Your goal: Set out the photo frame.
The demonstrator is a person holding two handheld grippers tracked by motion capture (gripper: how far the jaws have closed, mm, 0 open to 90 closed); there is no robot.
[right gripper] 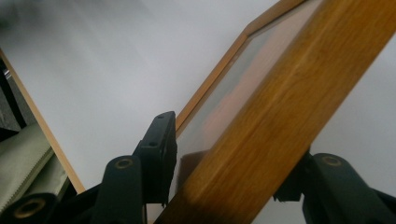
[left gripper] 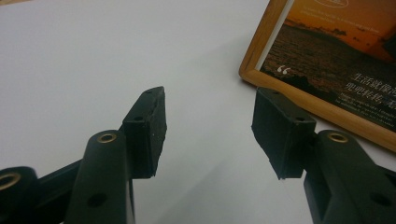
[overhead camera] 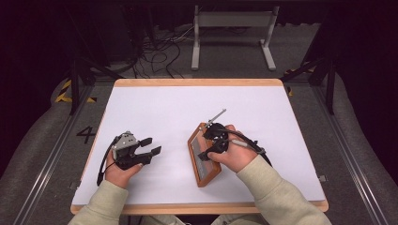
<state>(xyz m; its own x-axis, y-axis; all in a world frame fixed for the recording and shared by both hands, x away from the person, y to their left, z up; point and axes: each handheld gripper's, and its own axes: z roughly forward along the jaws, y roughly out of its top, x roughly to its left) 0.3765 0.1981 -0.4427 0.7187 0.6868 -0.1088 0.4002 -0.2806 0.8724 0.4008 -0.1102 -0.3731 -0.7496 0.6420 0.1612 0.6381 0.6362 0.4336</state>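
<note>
wooden frame caught between the right jaws on a white table

we are looking down on a white table top (overhead camera: pixel 155 108) with a pale wooden edge, smooth and matte. behind it sits dark grey carpet, a tangle of black cables (overhead camera: pixel 159 51) and a light metal stand (overhead camera: pixel 232 33); black rails run along both sides of the floor.

now the picture frame (overhead camera: pixel 202 157): a flat rectangle with a warm, grained wooden border and a glossy pane, lying right of the table's centre, near the front edge. in the left gripper view its print shows an orange sunset over dark water with white lettering.

our right gripper (right gripper: pixel 224 161) straddles the frame's wooden edge, one black jaw on the glass side, the other behind the wood. the frame sits between them, but we cannot tell whether the pads really press.

our left gripper (left gripper: pixel 210 126) rests low over bare table, left of the frame, jaws spread apart with nothing between them. cream sleeves (overhead camera: pixel 277 192) come in from the bottom.
</note>
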